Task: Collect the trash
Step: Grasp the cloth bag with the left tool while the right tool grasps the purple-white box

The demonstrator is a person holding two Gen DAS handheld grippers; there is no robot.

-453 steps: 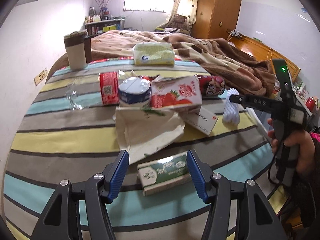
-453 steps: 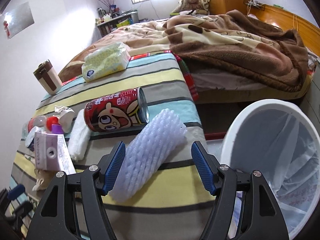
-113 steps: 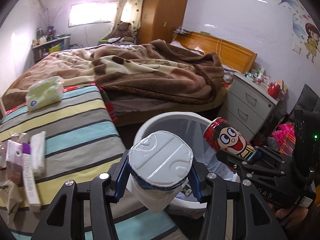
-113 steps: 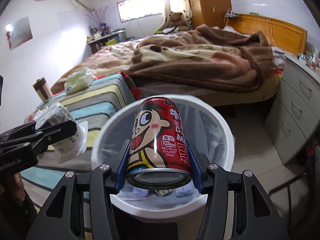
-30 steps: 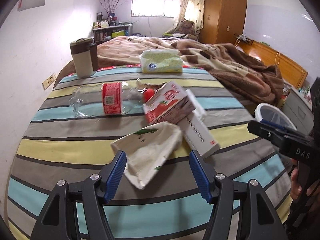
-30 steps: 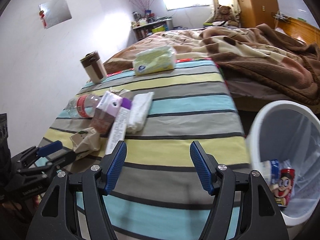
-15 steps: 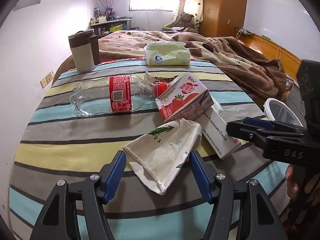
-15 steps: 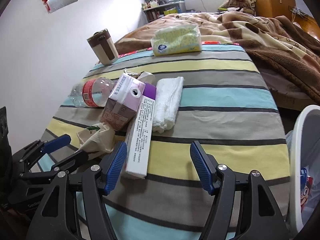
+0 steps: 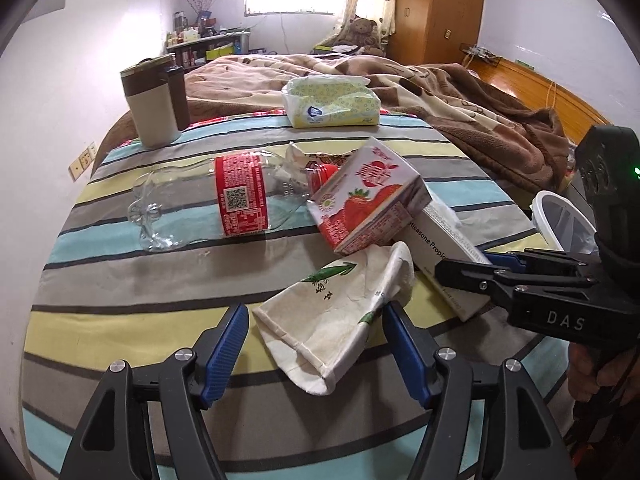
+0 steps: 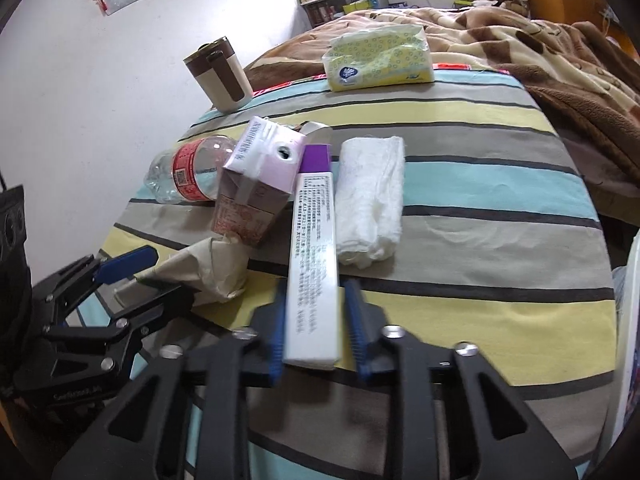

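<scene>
On the striped table lie a crushed paper cup [image 9: 340, 312], a strawberry milk carton [image 9: 368, 200], a clear plastic bottle [image 9: 216, 200] with a red label, a long white box [image 10: 314, 256] with a purple end, and a folded white cloth [image 10: 370, 208]. My left gripper [image 9: 316, 332] is open, its blue pads on either side of the paper cup. My right gripper [image 10: 314, 320] has closed in around the near end of the long white box; a thin gap shows at each pad. It also shows in the left wrist view [image 9: 480, 268].
A brown and cream tumbler [image 9: 154, 104] and a yellow tissue pack [image 9: 330, 102] stand at the table's far end. A white bin [image 9: 560, 224] with a liner stands off the table's right edge. A bed with a brown blanket [image 9: 460, 92] lies beyond.
Both grippers moved forward over the table. The left one now straddles the paper cup. The right one narrowed its jaws around the long white box.
</scene>
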